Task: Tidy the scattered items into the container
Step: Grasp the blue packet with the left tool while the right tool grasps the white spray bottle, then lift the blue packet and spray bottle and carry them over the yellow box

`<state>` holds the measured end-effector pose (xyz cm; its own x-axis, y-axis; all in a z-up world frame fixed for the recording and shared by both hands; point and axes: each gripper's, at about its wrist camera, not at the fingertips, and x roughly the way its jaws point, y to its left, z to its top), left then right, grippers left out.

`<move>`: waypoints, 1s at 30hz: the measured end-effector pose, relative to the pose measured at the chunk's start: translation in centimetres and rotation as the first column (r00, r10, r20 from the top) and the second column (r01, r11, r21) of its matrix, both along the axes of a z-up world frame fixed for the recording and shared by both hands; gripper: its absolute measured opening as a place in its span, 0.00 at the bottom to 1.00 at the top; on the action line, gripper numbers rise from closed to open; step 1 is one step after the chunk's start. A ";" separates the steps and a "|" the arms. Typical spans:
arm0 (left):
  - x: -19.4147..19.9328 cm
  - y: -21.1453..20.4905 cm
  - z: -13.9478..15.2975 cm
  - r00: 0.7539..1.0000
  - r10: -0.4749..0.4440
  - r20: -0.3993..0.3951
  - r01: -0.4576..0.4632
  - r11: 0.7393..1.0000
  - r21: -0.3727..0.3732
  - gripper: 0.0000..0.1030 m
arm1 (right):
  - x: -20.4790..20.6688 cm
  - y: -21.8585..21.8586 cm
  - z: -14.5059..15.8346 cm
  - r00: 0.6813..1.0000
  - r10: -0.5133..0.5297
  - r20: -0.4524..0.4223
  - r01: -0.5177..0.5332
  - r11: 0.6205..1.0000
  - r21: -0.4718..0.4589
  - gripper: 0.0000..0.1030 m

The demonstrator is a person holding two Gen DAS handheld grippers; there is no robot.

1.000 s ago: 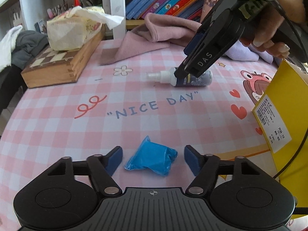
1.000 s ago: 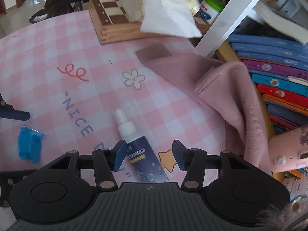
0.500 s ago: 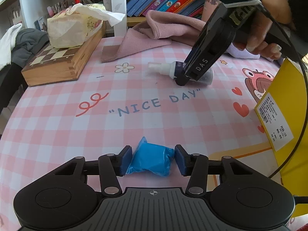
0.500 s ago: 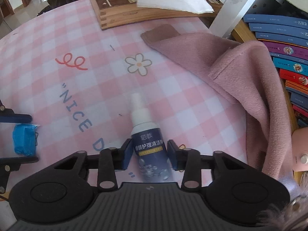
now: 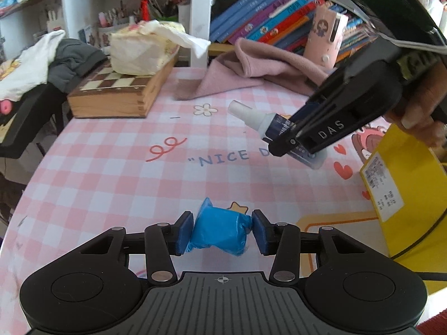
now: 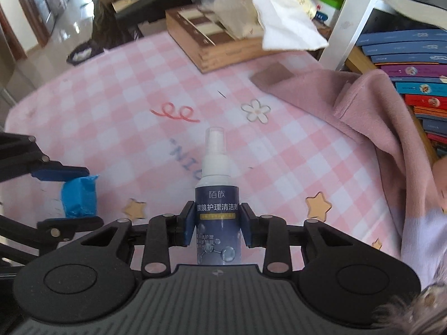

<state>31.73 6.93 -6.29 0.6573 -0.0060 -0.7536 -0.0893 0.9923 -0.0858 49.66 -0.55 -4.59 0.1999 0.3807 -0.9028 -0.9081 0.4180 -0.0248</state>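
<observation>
Both grips are on. Left gripper point(image 5: 222, 233) is clamped on the blue packet point(image 5: 219, 231); jaws have just closed onto it, and it sits just above the tablecloth point(image 5: 111, 167). Right gripper point(image 6: 217, 224) is clamped on the spray bottle point(image 6: 216, 209), which looks clear of the cloth. Risks: the soft packet squeezes out; the smooth bottle pivots or slips. Yellow box point(image 5: 405, 195) sits at the right; its inside is not visible.

pink checked cloth point(image 5: 106, 167) says "NICE" on the table | wooden chess box point(image 5: 117, 92) at the back, tissue pack point(image 5: 139, 53) on top | pink towel point(image 5: 251, 69) near the books point(image 5: 268, 25) | grey clothes point(image 5: 75, 58) far left
</observation>
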 end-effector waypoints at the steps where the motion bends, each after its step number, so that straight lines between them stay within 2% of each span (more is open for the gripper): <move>1: -0.4 0.0 0.3 1.000 0.001 0.006 -0.001 1.000 0.000 0.42 | -0.6 -0.1 0.4 1.000 -0.006 -0.001 0.006 1.000 0.013 0.30; 8: -3.7 0.2 2.4 0.998 0.001 0.057 0.000 1.000 -0.010 0.42 | -4.8 -1.3 2.6 0.995 -0.092 0.028 0.090 0.993 0.071 0.30; 16: -7.9 0.5 4.7 0.994 -0.005 0.110 0.008 1.000 -0.026 0.42 | -10.7 -2.9 4.6 0.985 -0.146 0.087 0.135 0.983 0.124 0.30; 30: -15.9 0.8 7.4 0.981 -0.045 0.186 0.056 0.997 -0.056 0.42 | -21.5 -6.4 6.9 0.946 -0.308 0.097 0.276 0.928 0.250 0.30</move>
